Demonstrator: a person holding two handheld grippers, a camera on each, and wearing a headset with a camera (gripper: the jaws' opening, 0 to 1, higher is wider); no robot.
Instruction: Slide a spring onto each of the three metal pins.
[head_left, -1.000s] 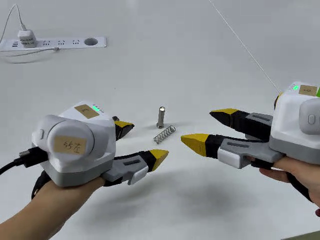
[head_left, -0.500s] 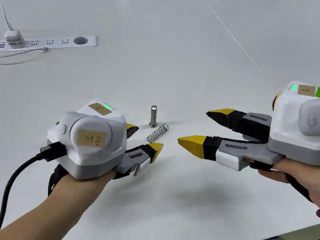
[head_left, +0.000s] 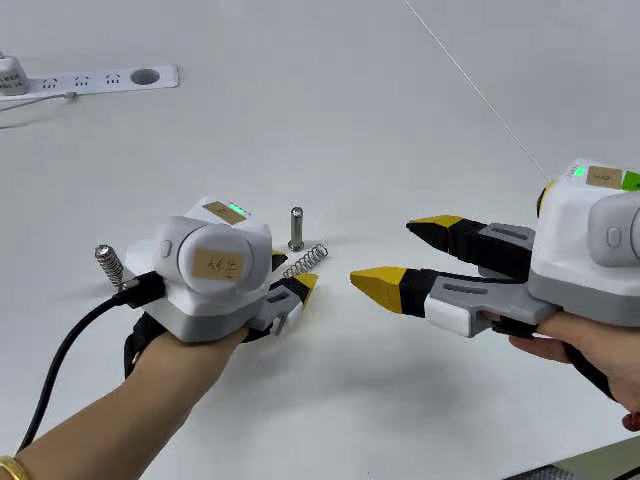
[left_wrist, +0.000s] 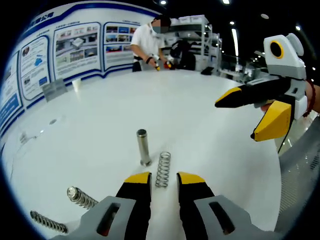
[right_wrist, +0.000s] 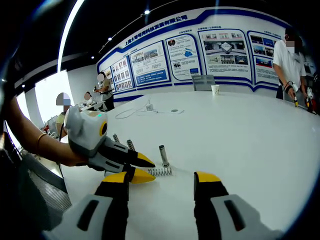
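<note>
**Hand-held grippers flank a loose spring on a white workbench**

Head view: the left gripper (head_left: 293, 275), jaws narrowly parted, points at the spring (head_left: 305, 261), which lies just beside the upright bare pin (head_left: 296, 228); the right gripper (head_left: 383, 252) hovers wide open and empty. Left gripper view: the spring's near end sits between the yellow tips, ungripped; a spring-fitted pin (left_wrist: 80, 196) stands at lower left. Right gripper view: spring and bare pin lie ahead of its spread jaws.

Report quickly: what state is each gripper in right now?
Left gripper: open, empty, jaws either side of the loose spring at its near end.
Right gripper: open wide, holding nothing.
</note>
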